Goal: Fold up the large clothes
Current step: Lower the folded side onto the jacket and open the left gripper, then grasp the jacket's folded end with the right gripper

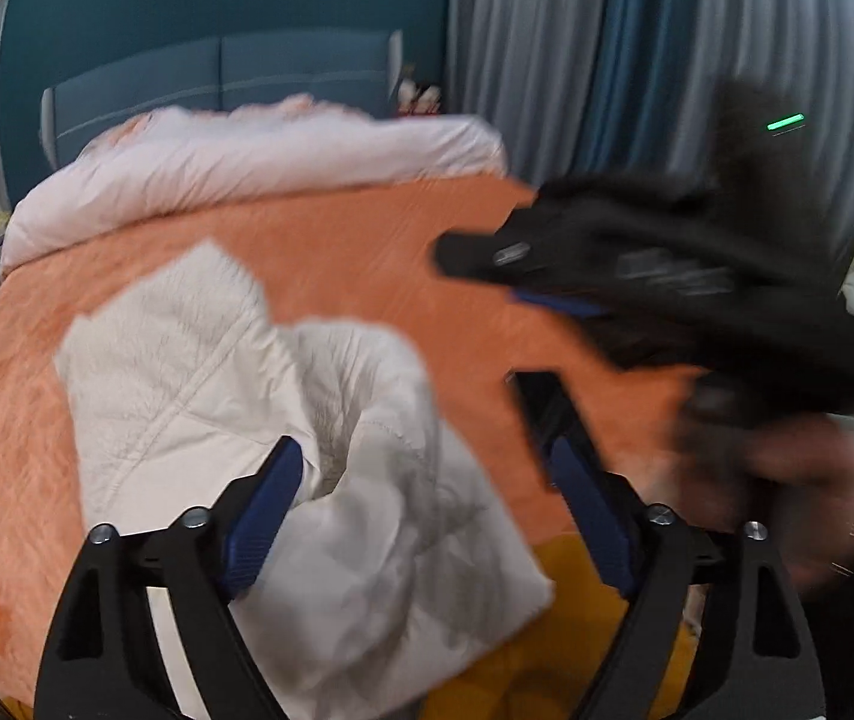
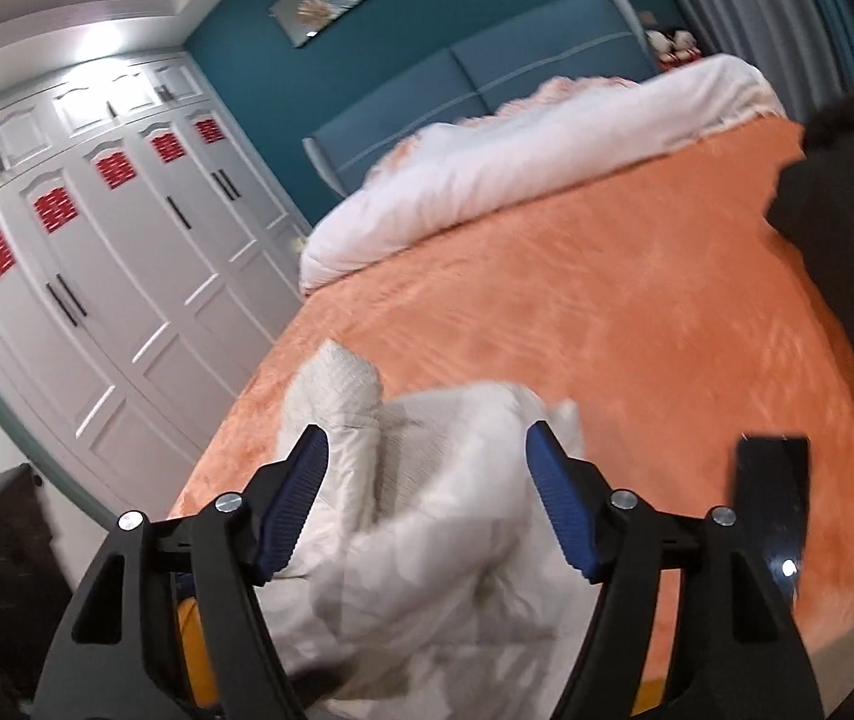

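A white quilted garment lies crumpled on the orange bedspread, near the bed's front edge. My left gripper is open above it. Its left pad lies against a fold, and the right pad is clear of the cloth, over the bedspread. In the right wrist view the same garment bunches up under my right gripper, which is open with its blue pads apart and not pressing the fabric. In the left wrist view the right gripper shows blurred at the right, held by a hand.
A flat black rectangular object lies on the bedspread to the right of the garment. A white duvet is piled against the blue headboard. White wardrobes stand left, curtains right. Yellow fabric shows below the bed's edge.
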`<state>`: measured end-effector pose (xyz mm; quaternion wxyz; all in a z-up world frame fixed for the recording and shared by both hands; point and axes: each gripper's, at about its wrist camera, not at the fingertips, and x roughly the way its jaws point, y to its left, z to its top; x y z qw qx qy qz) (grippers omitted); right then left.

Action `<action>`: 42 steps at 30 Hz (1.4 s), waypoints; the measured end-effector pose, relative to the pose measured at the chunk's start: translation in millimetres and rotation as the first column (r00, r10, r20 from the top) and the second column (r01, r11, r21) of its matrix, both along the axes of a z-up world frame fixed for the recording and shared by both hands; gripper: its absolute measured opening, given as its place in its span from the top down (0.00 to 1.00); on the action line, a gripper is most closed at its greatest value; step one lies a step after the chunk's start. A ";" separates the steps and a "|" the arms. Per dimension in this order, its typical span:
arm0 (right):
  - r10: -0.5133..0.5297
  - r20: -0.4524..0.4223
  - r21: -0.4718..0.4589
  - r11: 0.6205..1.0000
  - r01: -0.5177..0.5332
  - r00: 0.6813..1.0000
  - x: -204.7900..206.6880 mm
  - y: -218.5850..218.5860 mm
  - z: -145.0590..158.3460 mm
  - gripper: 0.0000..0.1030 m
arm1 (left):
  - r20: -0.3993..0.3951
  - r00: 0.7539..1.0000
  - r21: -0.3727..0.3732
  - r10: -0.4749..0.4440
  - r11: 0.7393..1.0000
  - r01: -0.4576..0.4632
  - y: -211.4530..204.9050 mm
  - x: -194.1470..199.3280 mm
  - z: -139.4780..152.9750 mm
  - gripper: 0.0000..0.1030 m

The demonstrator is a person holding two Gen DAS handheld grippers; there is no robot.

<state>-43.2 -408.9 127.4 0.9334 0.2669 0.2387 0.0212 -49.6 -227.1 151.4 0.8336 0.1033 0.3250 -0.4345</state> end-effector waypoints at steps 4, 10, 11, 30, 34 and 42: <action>0.062 0.006 -0.019 0.998 -0.062 0.998 16.6 24.2 20.9 0.23 | -0.006 0.997 -0.086 0.075 0.993 -0.075 50.1 5.8 35.7 0.17; 0.178 -0.125 -0.060 0.981 -0.186 0.976 61.9 81.5 14.6 0.15 | -0.023 0.934 -0.071 0.357 0.931 -0.358 117.2 56.1 39.3 0.17; 0.187 -0.173 -0.066 0.977 -0.201 0.967 73.3 91.5 4.7 0.15 | -0.032 0.924 -0.071 0.380 0.922 -0.382 125.3 62.1 36.9 0.17; -0.036 -0.252 0.159 0.984 0.078 0.967 -6.1 -9.7 -125.0 0.98 | -0.053 0.920 0.059 0.389 0.920 -0.386 42.7 114.3 -31.9 0.19; -0.052 -0.252 0.187 0.977 0.102 0.966 -9.7 -21.5 -153.5 0.98 | -0.089 0.925 0.149 0.369 0.923 -0.354 7.6 119.5 -72.0 0.19; -0.040 -0.265 0.253 0.961 0.109 0.963 -6.6 -31.5 -178.1 0.97 | -0.011 0.913 0.200 0.409 0.895 -0.398 -11.8 118.7 -114.8 0.06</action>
